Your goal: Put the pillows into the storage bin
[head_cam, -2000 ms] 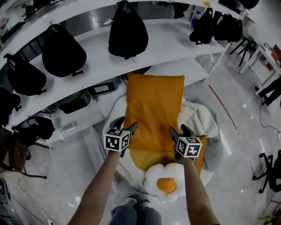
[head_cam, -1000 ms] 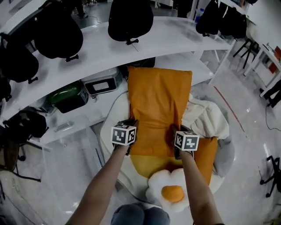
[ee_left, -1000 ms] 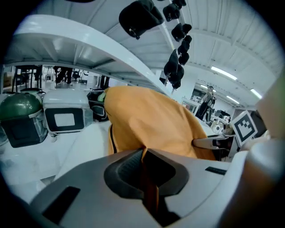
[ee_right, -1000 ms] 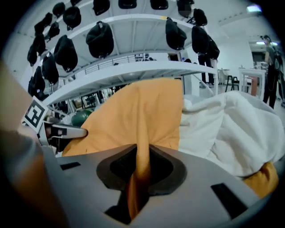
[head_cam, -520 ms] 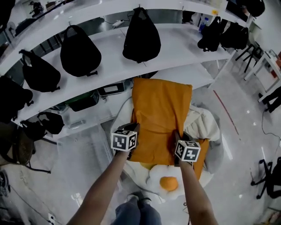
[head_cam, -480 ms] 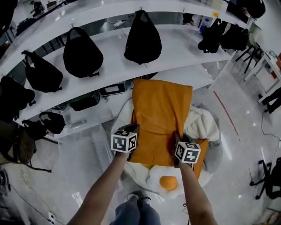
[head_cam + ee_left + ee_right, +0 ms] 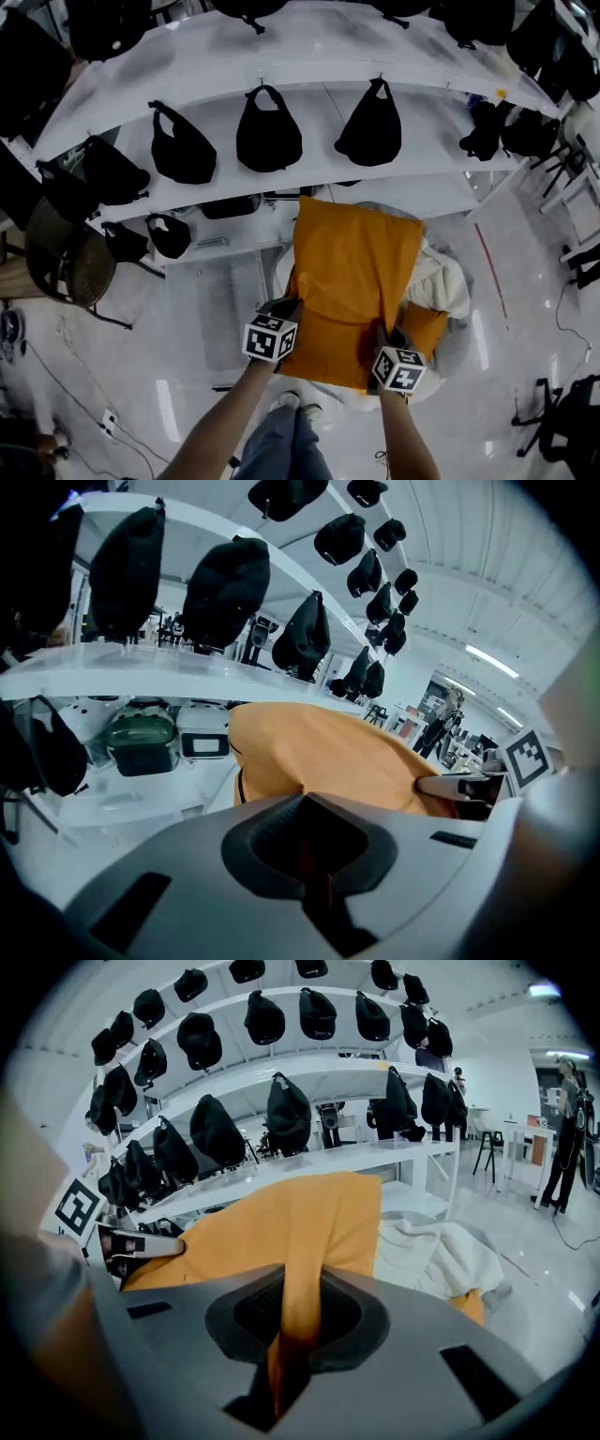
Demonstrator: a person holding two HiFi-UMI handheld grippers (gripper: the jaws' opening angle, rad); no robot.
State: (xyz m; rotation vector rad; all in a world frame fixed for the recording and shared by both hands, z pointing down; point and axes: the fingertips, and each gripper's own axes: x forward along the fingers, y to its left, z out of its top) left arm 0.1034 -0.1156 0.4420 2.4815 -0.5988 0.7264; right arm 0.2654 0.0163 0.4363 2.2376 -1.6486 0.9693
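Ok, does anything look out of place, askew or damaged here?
Nothing spilled or damaged. Only the crumpled cream cloth lies bunched untidily beside the big orange fabric pillow that the left gripper and right gripper hold.

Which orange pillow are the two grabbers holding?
The big orange pillow, pinched at its near edge by the left gripper and right gripper. The other orange pillow peeks out lower right, ungripped.
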